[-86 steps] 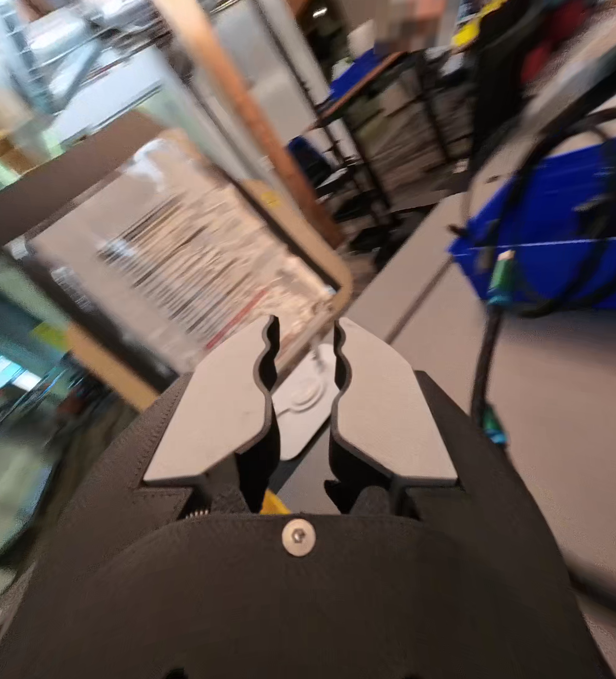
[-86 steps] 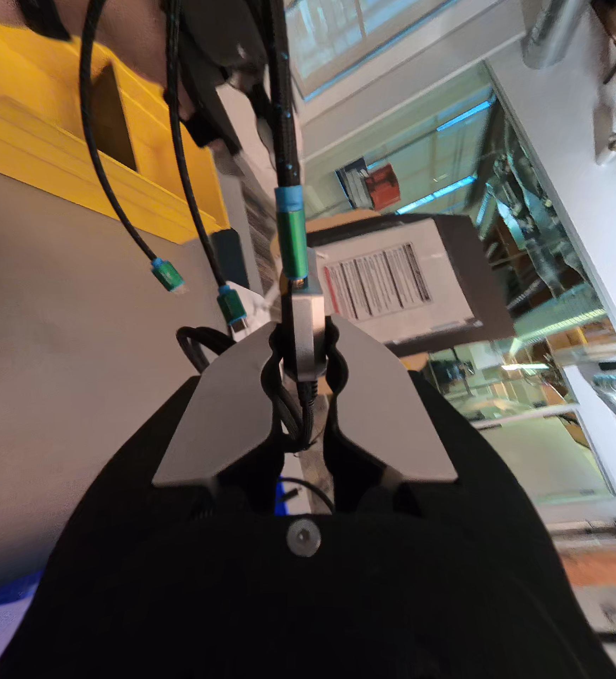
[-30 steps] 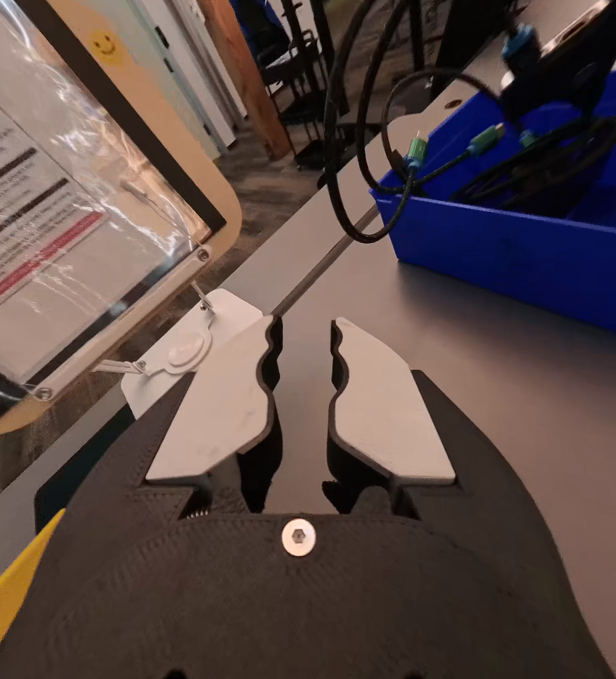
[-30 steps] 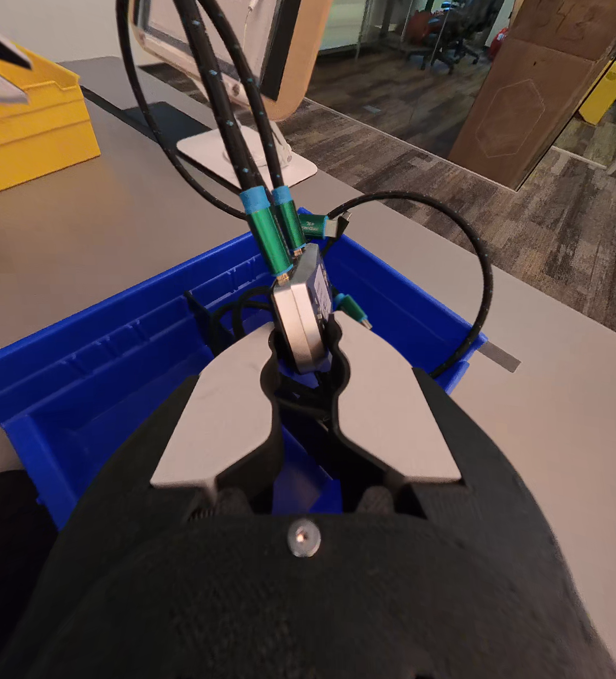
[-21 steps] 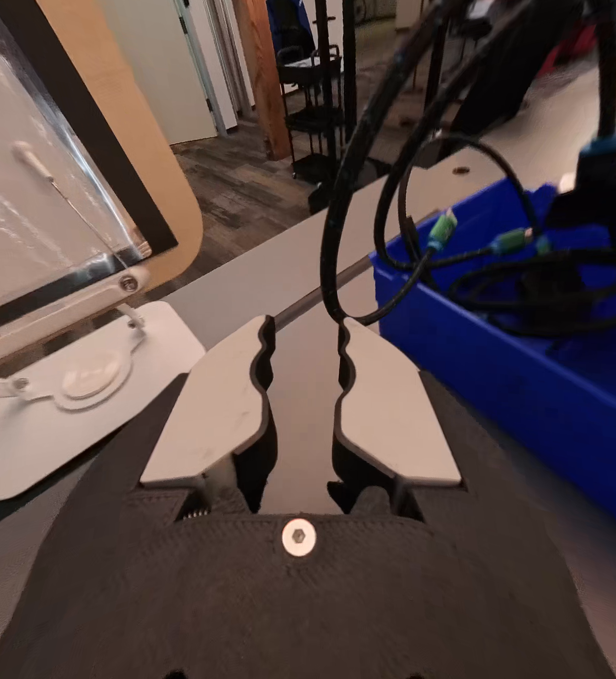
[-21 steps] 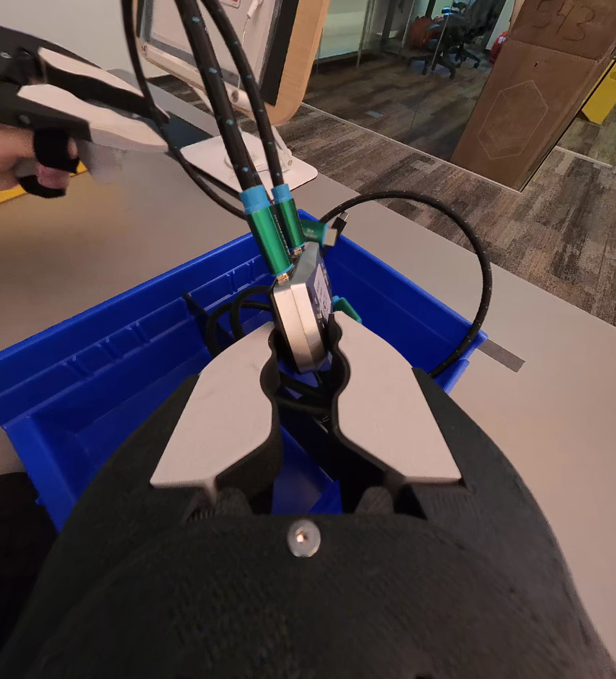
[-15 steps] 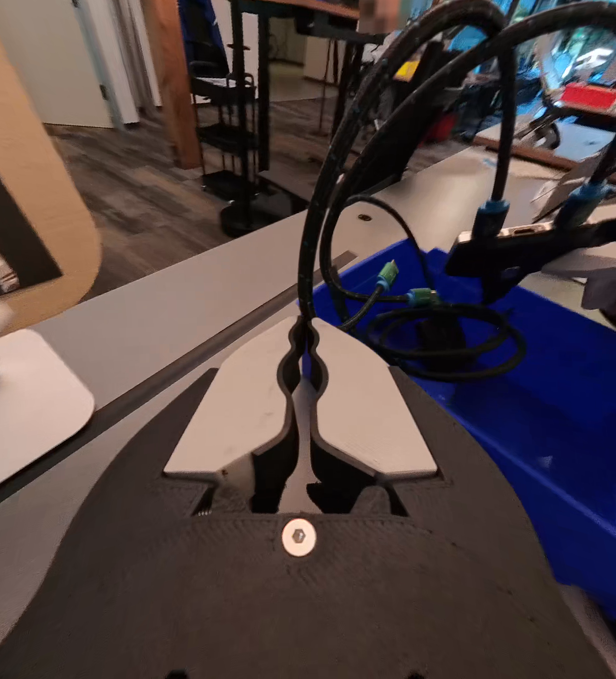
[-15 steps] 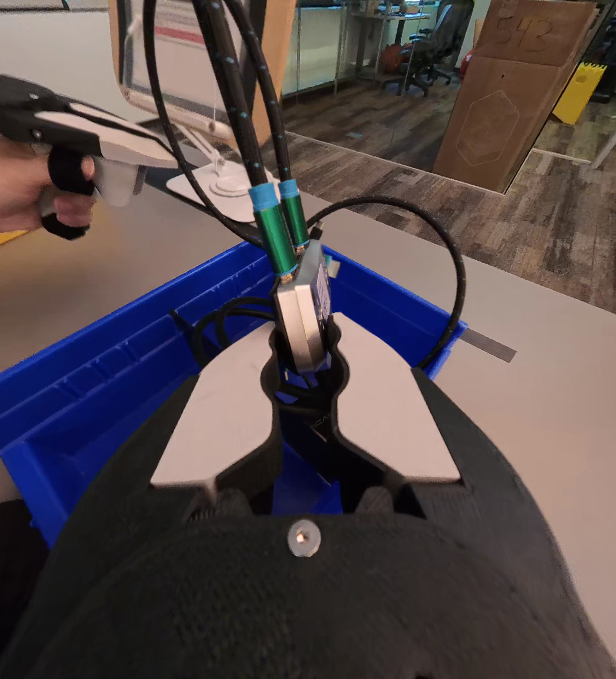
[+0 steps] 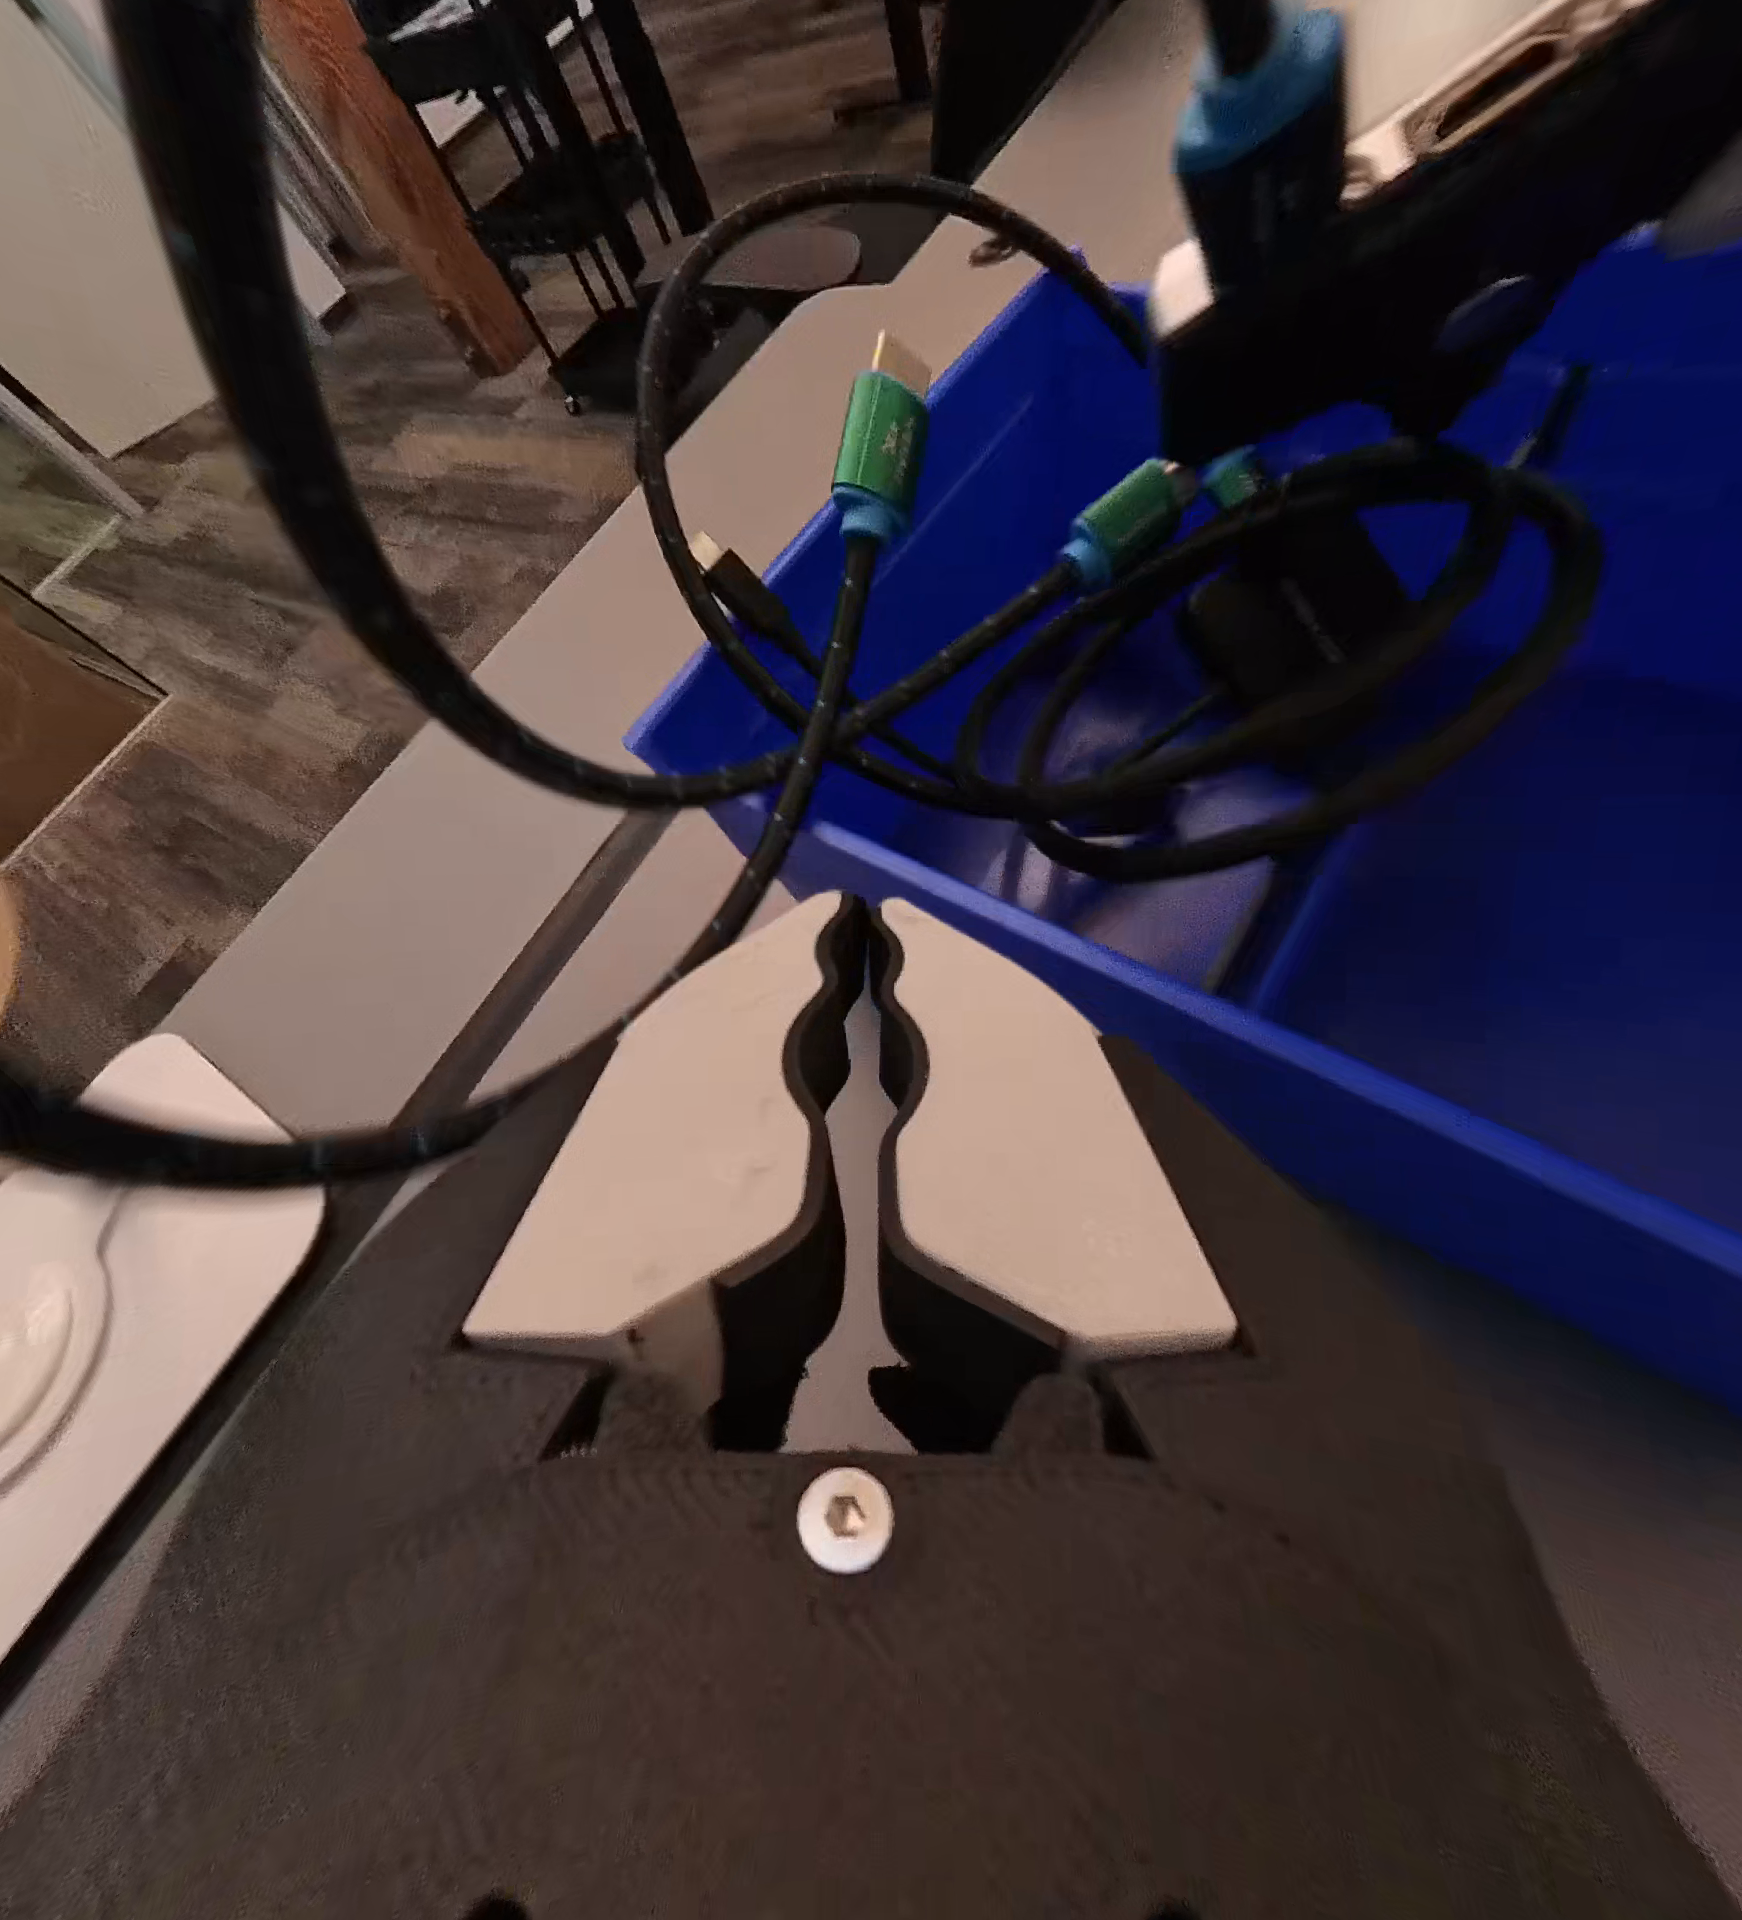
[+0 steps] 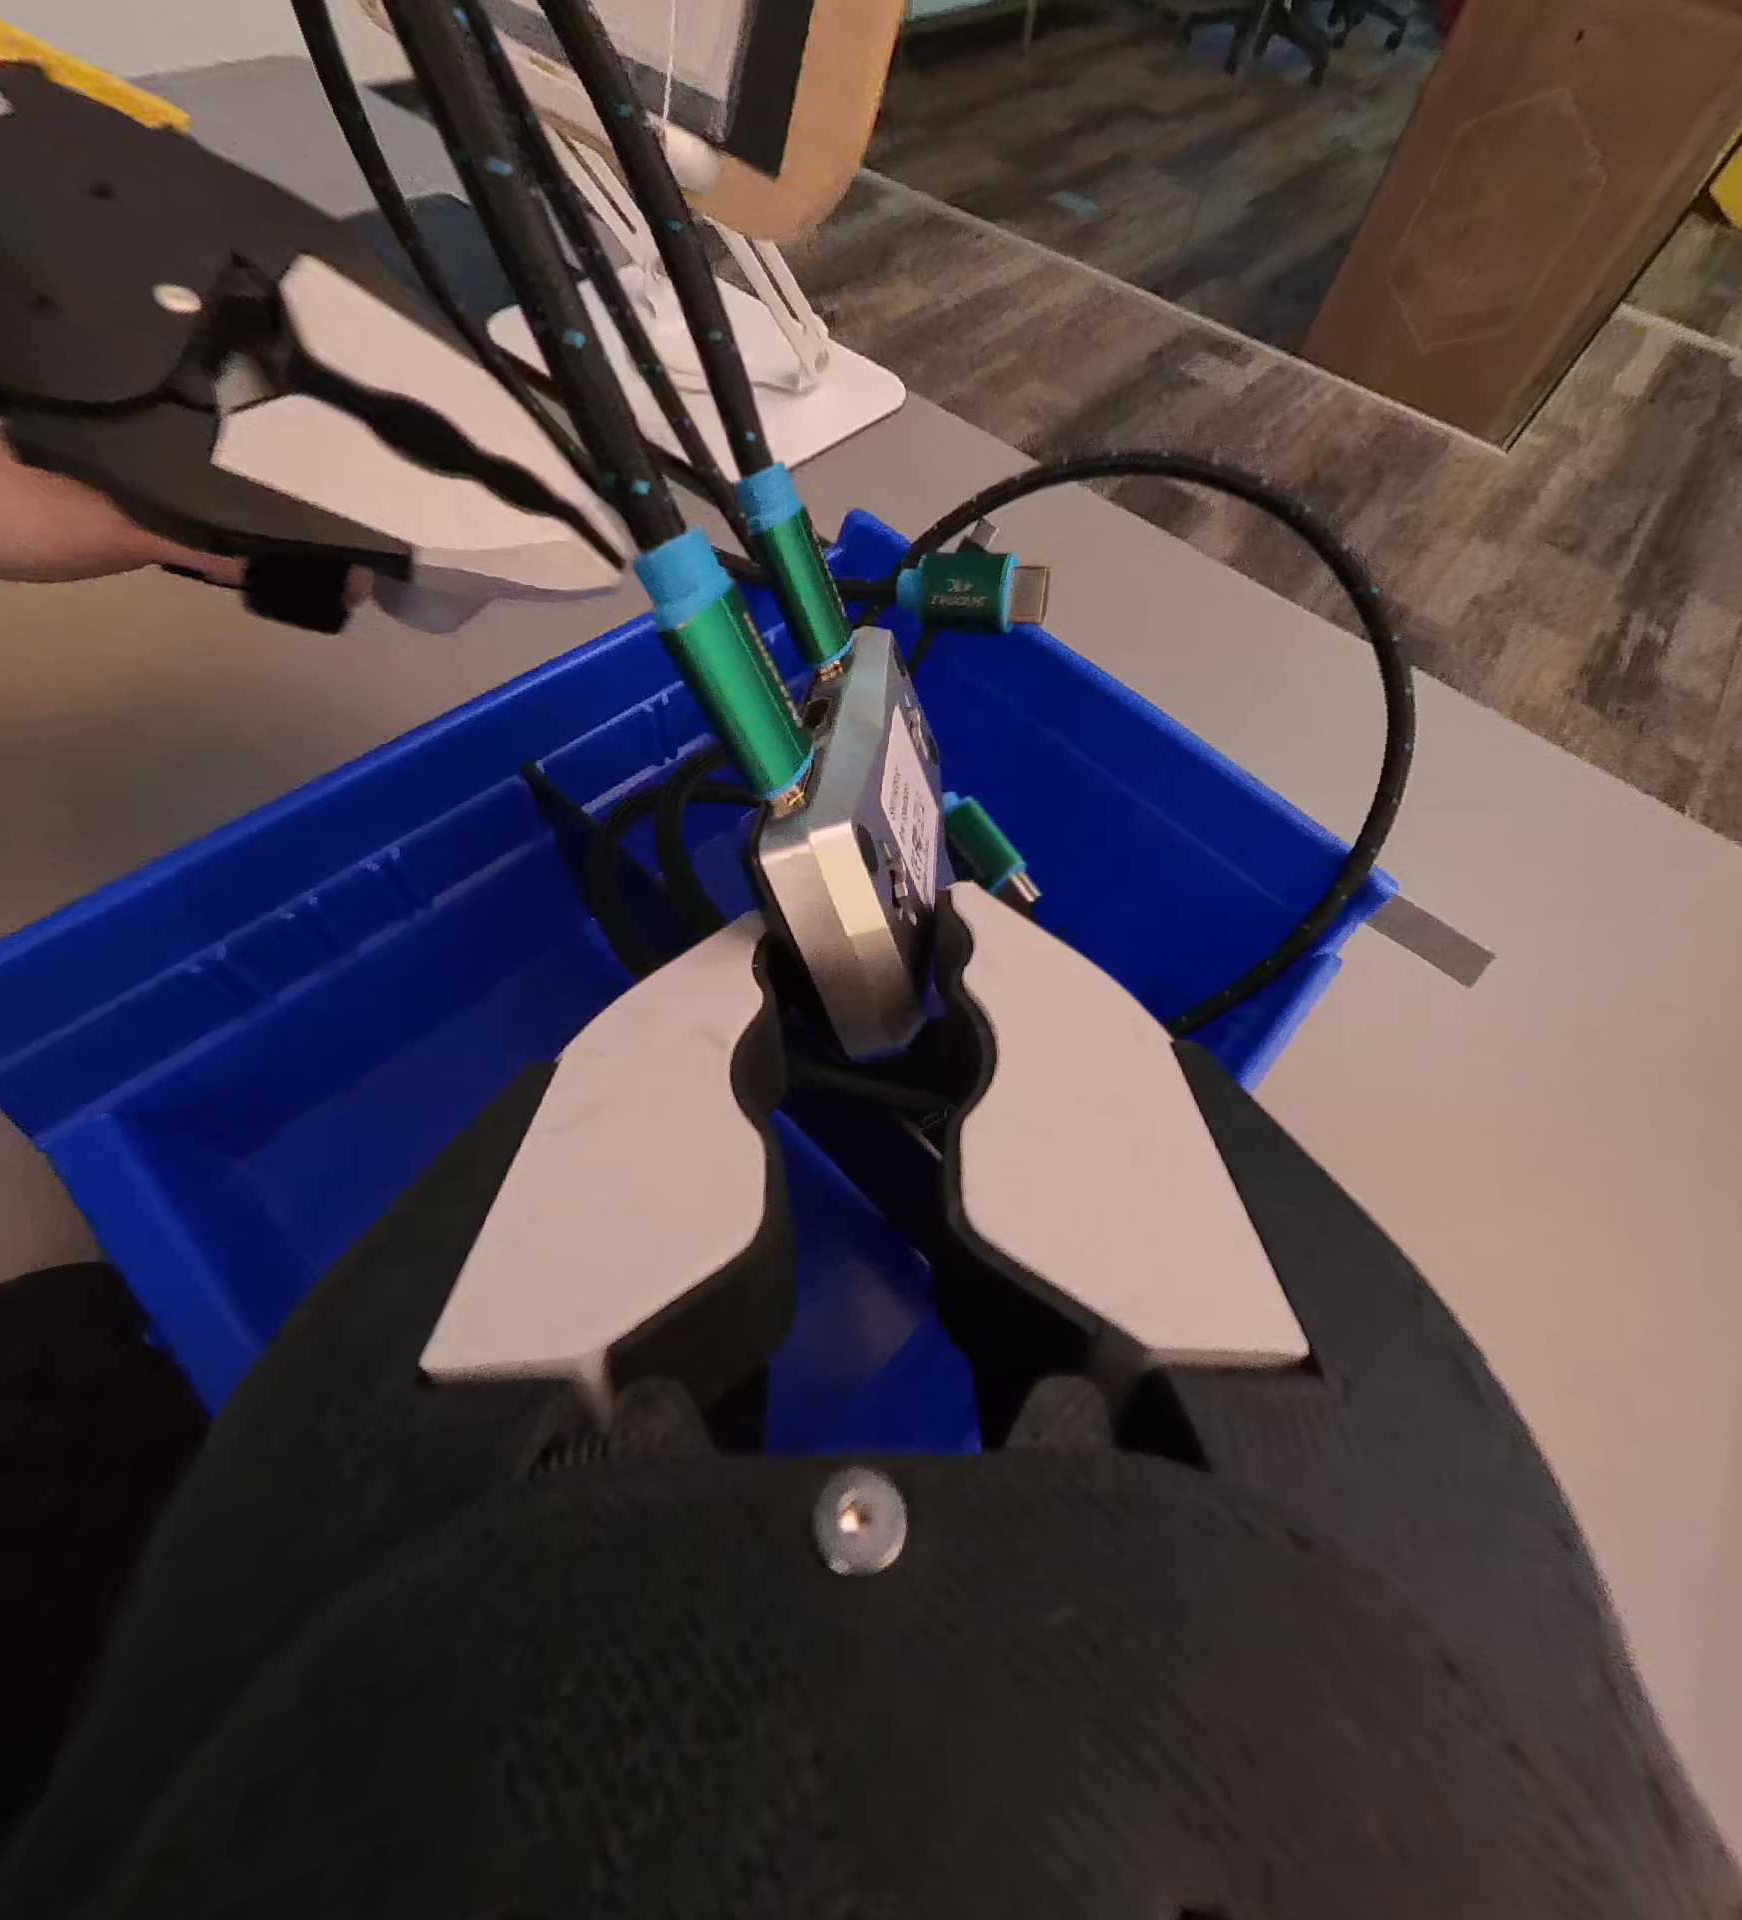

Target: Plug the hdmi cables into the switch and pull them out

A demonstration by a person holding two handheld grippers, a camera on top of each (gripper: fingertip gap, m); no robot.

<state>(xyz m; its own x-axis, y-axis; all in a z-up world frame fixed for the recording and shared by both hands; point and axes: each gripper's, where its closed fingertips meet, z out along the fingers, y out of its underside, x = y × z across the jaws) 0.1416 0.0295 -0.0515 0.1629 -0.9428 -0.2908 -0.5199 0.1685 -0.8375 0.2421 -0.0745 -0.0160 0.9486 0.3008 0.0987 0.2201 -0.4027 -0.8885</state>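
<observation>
My right gripper (image 10: 856,925) is shut on a silver HDMI switch (image 10: 846,831) and holds it tilted above a blue bin (image 10: 327,883). Two green-sleeved plugs (image 10: 732,696) sit in the switch's top edge, and their black braided cables rise out of view. A loose green plug (image 10: 960,597) hangs just behind it. My left gripper (image 9: 862,914) is shut with nothing visible between its jaws, at the bin's near-left rim (image 9: 1054,956). A braided cable (image 9: 784,821) runs past its left finger up to a free green plug (image 9: 882,436). In the right wrist view the left gripper (image 10: 607,561) reaches to the plugged cables.
More coiled black cables (image 9: 1262,748) lie in the bin. A sign stand with a white base (image 10: 742,353) is behind the bin near the table's far edge. A yellow bin (image 10: 46,73) is at the back left. A grey tape strip (image 10: 1428,940) lies on the table, right of the bin. The tips of one gripper are about 15 cm away from the tips of the other.
My left gripper has gone from open to shut and swung from the sign stand towards the blue bin and the cables. My right gripper keeps its hold on the switch, now more tilted.
</observation>
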